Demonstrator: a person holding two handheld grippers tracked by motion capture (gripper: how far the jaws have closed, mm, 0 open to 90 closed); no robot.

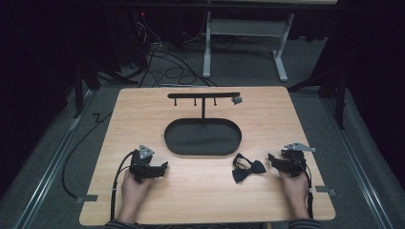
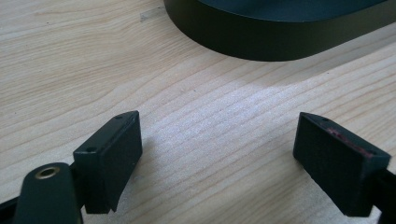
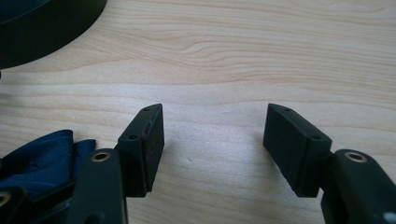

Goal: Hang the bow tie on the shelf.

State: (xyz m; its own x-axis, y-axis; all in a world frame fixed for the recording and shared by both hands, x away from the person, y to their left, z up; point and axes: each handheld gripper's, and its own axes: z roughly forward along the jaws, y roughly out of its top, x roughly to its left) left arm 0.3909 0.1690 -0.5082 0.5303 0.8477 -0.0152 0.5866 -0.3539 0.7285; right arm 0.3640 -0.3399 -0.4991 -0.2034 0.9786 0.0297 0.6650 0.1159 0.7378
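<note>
Looks like nothing's really kicked off yet; the dark blue bow tie (image 1: 248,168) is lying flat on the table (image 1: 200,191), just beside the right gripper (image 1: 273,159) and in front of the black oval tray (image 1: 203,137); my guess is it's meant for the hanger stand (image 1: 204,96) that rises from the tray's far edge, or for the tray itself, and neither has anything on it; so picking it up, carrying it and placing it are all left to do.

Both tools are spread wide with nothing between the jaws; the left gripper (image 1: 164,166) rests well apart from the tie, near the tray's left end.

View differences: the high view gives the whole layout, both hands and the stand's 3 little pegs; the right gripper view catches a fold of the blue bow tie (image 3: 42,156) just outside its left jaw, so it isn't lined up on it yet; the left gripper view has the tray wall (image 2: 261,44) ahead and bare wood between its pads.
</note>
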